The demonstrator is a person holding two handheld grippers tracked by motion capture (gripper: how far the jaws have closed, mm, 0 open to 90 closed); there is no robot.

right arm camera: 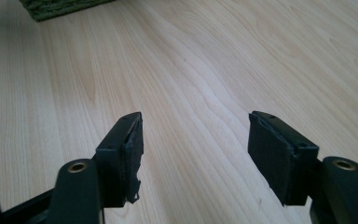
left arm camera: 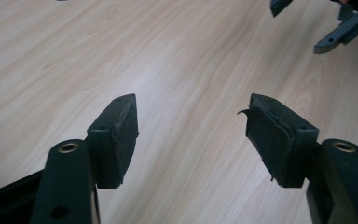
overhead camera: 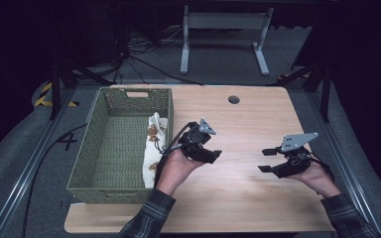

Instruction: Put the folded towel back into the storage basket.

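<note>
A green woven basket stands on the left part of the wooden table. A white cloth with brown marks lies inside it against its right wall. Just right of the basket a hand holds my left gripper, pointing right. Its jaws are open over bare wood with nothing between them. My right gripper sits at the table's right, pointing left toward the other one. It is open too and holds nothing. The two grippers are apart, with bare table between them.
A round cable hole is in the table's far middle. Beyond the table stands a white desk frame with cables on the grey floor. The basket's corner shows far off in the right gripper view.
</note>
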